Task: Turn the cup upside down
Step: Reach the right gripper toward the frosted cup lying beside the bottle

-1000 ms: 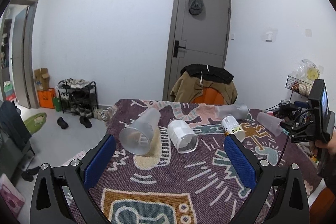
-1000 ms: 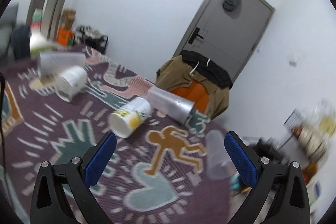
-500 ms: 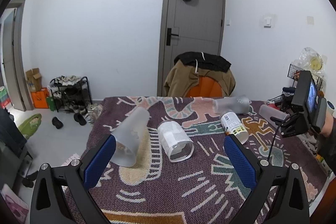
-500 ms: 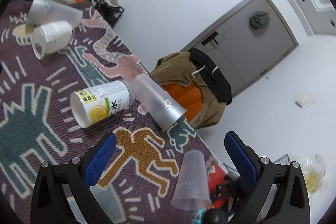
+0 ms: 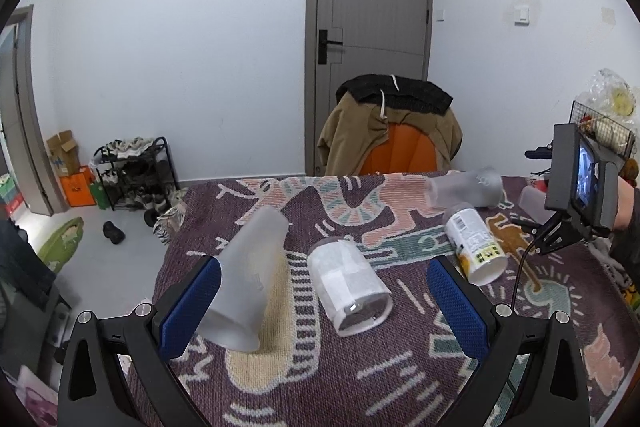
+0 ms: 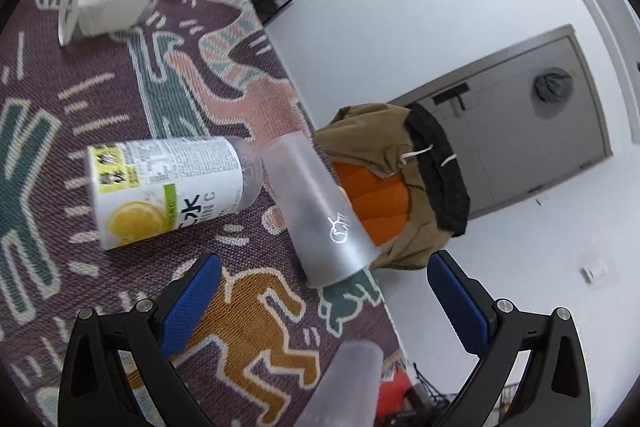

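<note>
Several cups lie on their sides on the patterned cloth [image 5: 360, 379]. In the left wrist view a frosted cup [image 5: 248, 275] lies against the left finger of my open left gripper [image 5: 324, 307], and a white-labelled clear cup [image 5: 348, 291] lies between the fingers. Farther right lie a lemon-label cup [image 5: 476, 247] and a frosted cup [image 5: 464, 189]. In the right wrist view my open right gripper [image 6: 324, 307] hangs rolled above a frosted cup [image 6: 320, 215], the lemon-label cup [image 6: 164, 191] and a third frosted cup [image 6: 344, 387] at the bottom edge.
A chair draped with a brown jacket [image 5: 388, 131] stands behind the table before a grey door [image 5: 368, 39]. The table's far edge [image 6: 280, 51] runs close to the cups. A shoe rack [image 5: 132, 171] stands on the floor left. A wire basket [image 5: 600, 131] sits right.
My left gripper has moved closer to the frosted and white-labelled cups. My right gripper has rolled and come in over the lemon-label and frosted cups.
</note>
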